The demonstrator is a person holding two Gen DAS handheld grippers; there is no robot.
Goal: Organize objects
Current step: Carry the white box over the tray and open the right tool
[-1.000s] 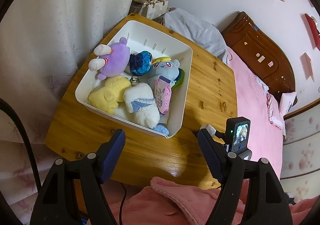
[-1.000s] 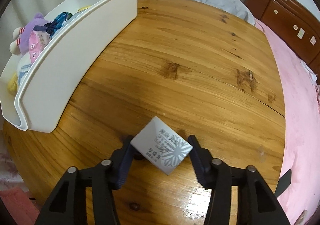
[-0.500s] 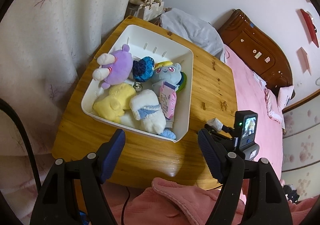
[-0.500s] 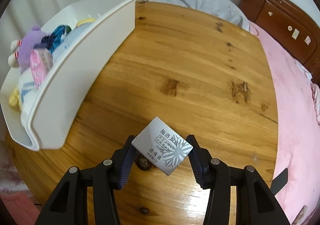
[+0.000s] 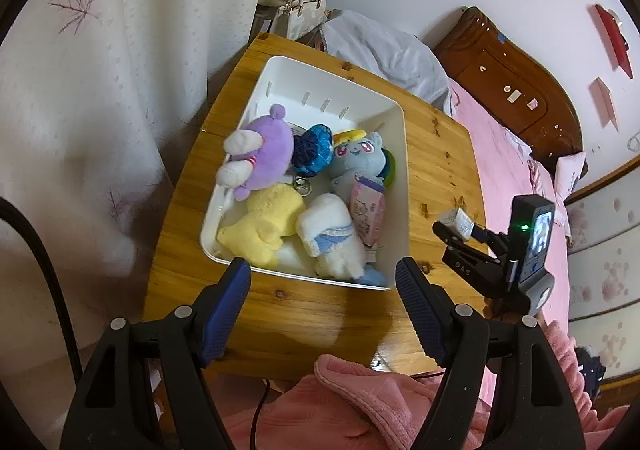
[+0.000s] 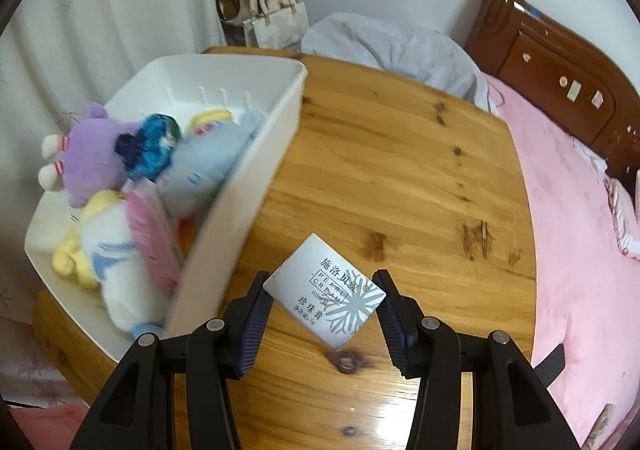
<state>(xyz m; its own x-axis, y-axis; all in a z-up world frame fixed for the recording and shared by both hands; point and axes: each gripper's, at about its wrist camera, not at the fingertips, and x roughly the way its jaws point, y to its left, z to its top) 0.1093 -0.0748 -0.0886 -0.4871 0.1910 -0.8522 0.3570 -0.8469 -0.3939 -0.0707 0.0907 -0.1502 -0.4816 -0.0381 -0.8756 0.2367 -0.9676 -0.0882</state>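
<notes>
A: Between the two dark blue pads of the right gripper (image 6: 322,308) sits a small flat white cardboard box with grey print (image 6: 325,292); the claw pinches it by its two side corners, and the box is tilted like a diamond, lifted above the varnished wooden table (image 6: 400,178).

B: And where must it go?

A: I judge into the white rectangular plastic bin (image 6: 256,186), which is to the left of this claw and a little ahead. The bin already holds soft toys: a purple plush (image 6: 90,156), a light blue pony plush (image 6: 200,170), a yellow plush (image 5: 264,224), a white one (image 5: 332,238), and a pink packet (image 6: 150,234).

B: How to do it well?

A: Carry the box above the near wall of the bin first, then move left over the toys, and open only when it is fully inside. The grip is on corners, so I would move slowly; the box could turn.

B: The other claw?

A: The left gripper (image 5: 323,304) is spread wide and holds nothing; the bin lies just ahead of it.

B: Any writing?

A: On the box I read "PEARL CREAM", "5g" and Chinese characters, with a snowflake drawing.
</notes>
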